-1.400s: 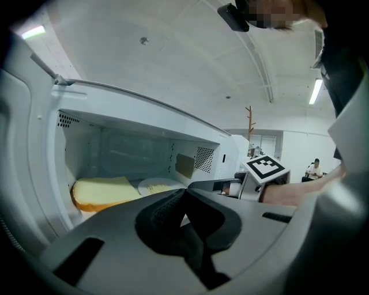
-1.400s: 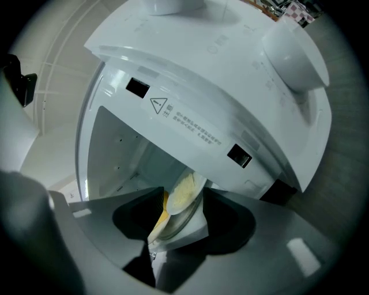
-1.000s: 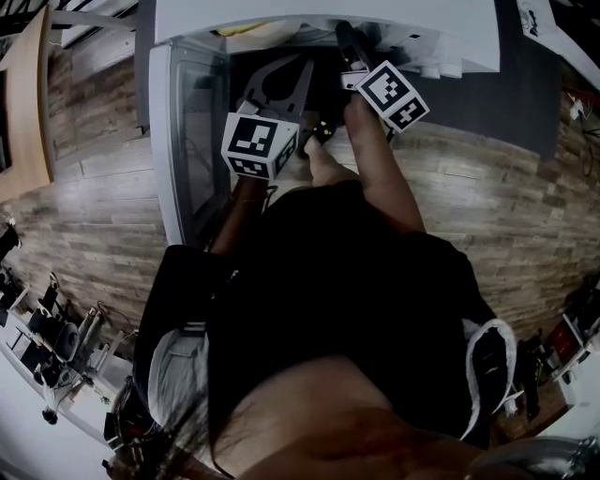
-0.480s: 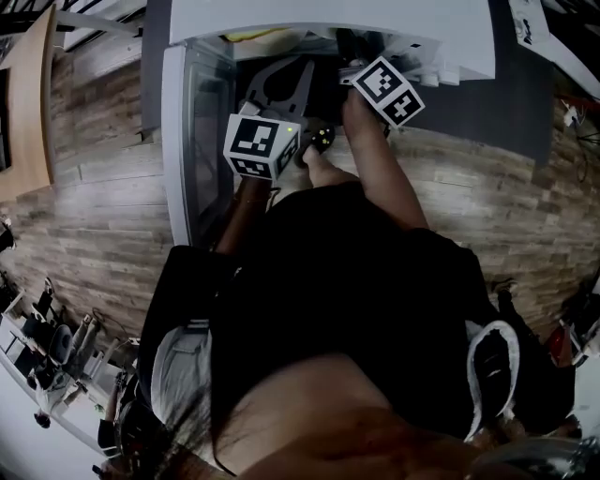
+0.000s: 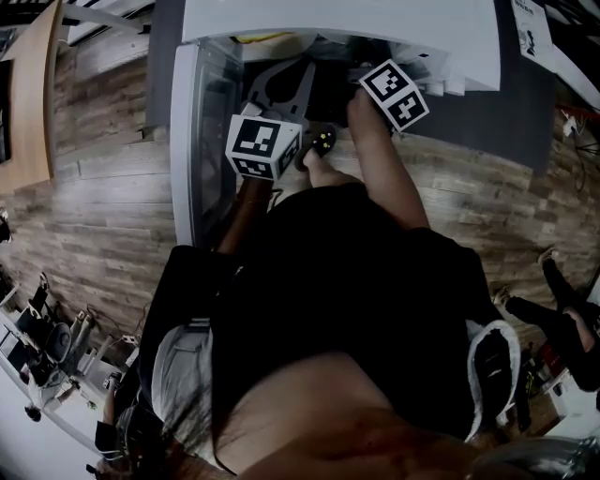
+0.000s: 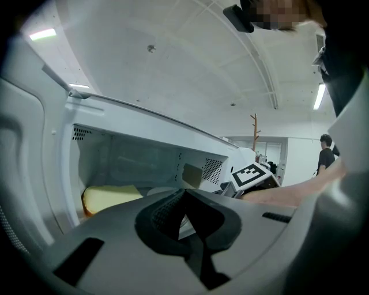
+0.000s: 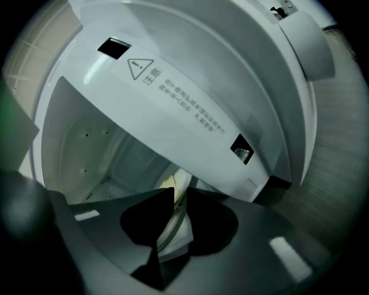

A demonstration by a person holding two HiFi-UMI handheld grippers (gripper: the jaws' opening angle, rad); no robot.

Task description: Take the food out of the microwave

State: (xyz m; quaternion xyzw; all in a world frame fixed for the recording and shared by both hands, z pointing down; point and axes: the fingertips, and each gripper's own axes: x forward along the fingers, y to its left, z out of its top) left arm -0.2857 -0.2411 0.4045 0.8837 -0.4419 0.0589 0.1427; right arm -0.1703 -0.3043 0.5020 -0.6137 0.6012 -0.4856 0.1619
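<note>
Across the bottom of the head view the person's dark clothing [image 5: 337, 309] fills the frame, with a wood-plank floor [image 5: 94, 206] to either side. Higher up, both forearms reach toward the open microwave [image 5: 337, 28] along the top edge. Its door [image 5: 202, 141] is swung out at the left. The left gripper [image 5: 300, 70], at upper centre-left, points at the mouth of the cavity. In the left gripper view its jaws are pressed together with nothing between them. The right gripper [image 7: 180, 193], at upper centre-right in the head view, reaches into the cavity, and its tips are hidden there under the microwave's top. In the right gripper view its jaws have just been closing and now pinch the rim of a white plate [image 7: 174, 230], which fills the gap between the pads. Farthest in, at the lower left of the left gripper view, the yellow food [image 6: 109, 197] lies at the left side of the cavity, inside the microwave.
</note>
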